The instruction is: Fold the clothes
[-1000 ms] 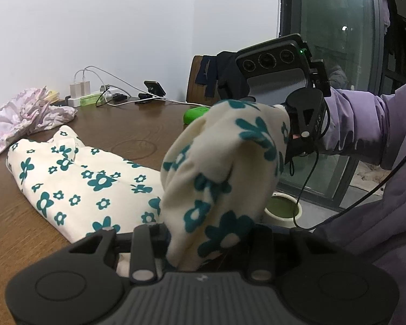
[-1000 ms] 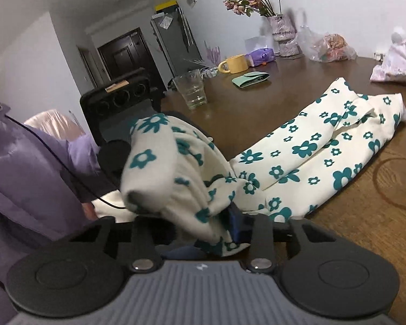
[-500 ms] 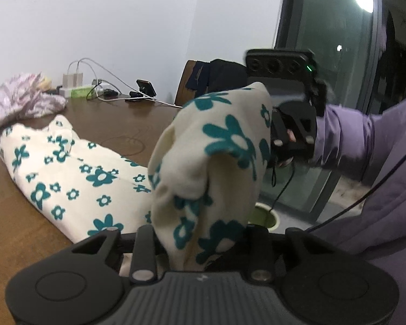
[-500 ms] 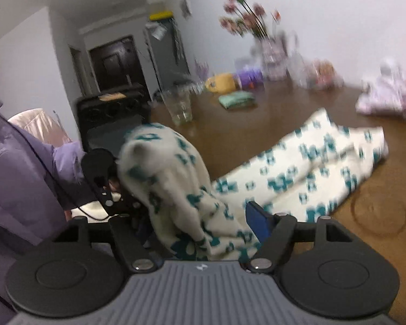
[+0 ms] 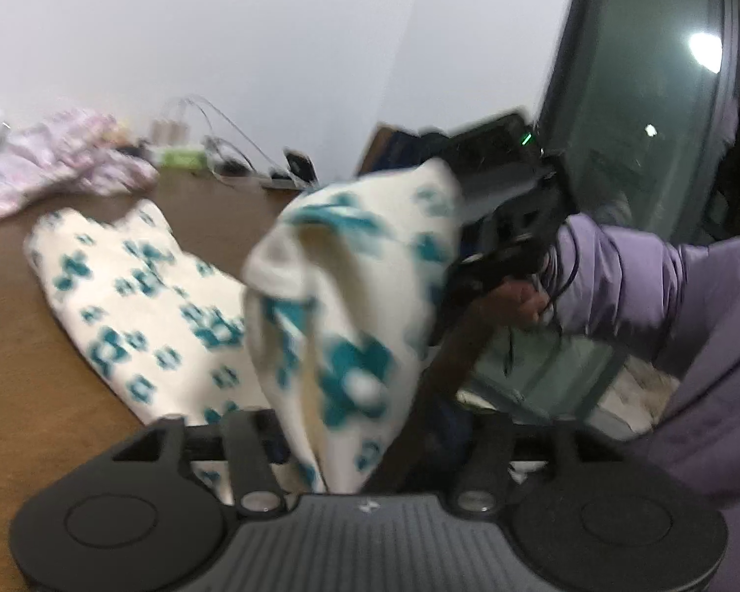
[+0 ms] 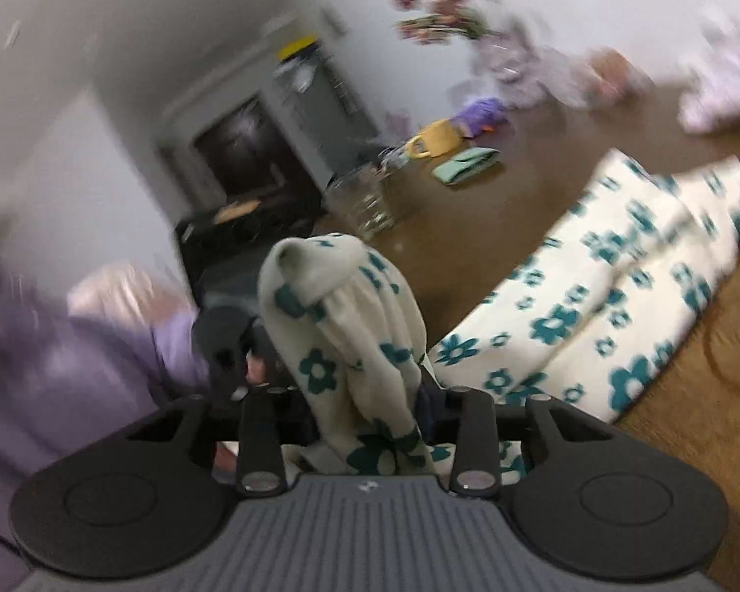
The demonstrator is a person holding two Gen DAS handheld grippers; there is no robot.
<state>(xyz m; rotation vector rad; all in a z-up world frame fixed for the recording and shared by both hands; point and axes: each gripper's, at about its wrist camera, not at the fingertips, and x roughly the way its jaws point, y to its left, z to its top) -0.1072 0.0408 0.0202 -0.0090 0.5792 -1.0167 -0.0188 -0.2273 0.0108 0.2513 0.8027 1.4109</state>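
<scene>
A cream garment with teal flowers (image 5: 138,291) lies lengthwise on the brown table (image 5: 24,370). Its near end (image 5: 360,256) is lifted and bunched between both grippers. My left gripper (image 5: 362,414) has its jaws opening, and the cloth hangs loose between them with a gap on the right side. In the right wrist view the same raised end (image 6: 330,306) drapes over my right gripper (image 6: 365,394). Its jaws are closing and pinch the fabric. The rest of the garment (image 6: 616,286) stretches away to the right. All fingertips are hidden by cloth, and both views are blurred.
A crumpled pink-white garment (image 5: 64,163), a power strip with cables (image 5: 182,155) and a phone (image 5: 301,165) sit at the table's far side. A glass (image 6: 365,202), a yellow mug (image 6: 436,140), a green folded item (image 6: 466,165) and a flower vase (image 6: 498,49) stand beyond. A purple sleeve (image 5: 641,286) is close.
The left jaws have spread wider around the cloth. The right jaws opened wide half a second ago and have narrowed again. Both hands shifted and rolled, and the raised end leans over.
</scene>
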